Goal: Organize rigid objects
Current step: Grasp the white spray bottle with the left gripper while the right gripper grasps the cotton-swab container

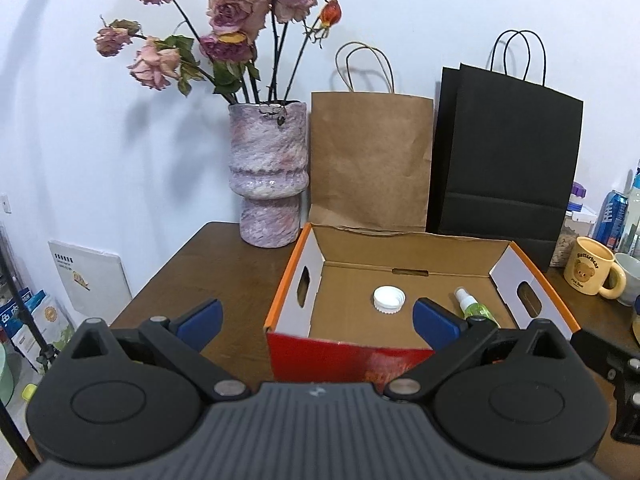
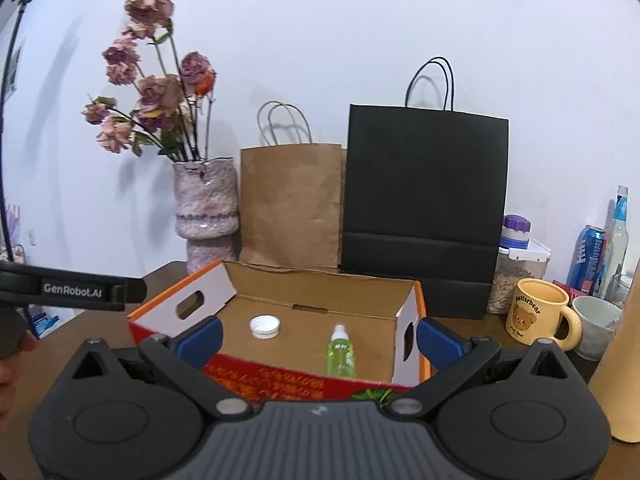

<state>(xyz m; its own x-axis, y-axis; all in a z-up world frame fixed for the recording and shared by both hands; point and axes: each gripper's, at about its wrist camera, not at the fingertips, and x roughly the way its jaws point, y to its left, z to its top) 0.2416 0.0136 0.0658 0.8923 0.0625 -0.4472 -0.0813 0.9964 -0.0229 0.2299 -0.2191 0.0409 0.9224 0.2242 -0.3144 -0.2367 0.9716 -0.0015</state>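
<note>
An open cardboard box (image 1: pixel 400 252) with orange rim and red front stands on the brown table; it also shows in the right wrist view (image 2: pixel 320 284). Inside lie a white bottle cap (image 1: pixel 389 299) (image 2: pixel 265 326) and a small green spray bottle (image 1: pixel 474 307) (image 2: pixel 340 351). My left gripper (image 1: pixel 318 318) is open and empty, held in front of the box's near wall. My right gripper (image 2: pixel 319 338) is open and empty, also at the near wall. The left gripper's body (image 2: pixel 72 289) shows at the left of the right wrist view.
A pink vase with dried roses (image 1: pixel 269 172), a brown paper bag (image 1: pixel 370 160) and a black paper bag (image 1: pixel 506 160) stand behind the box. A yellow bear mug (image 2: pixel 538 312), a white cup (image 2: pixel 596 326), a seed jar (image 2: pixel 518 268), a can and bottles stand at right.
</note>
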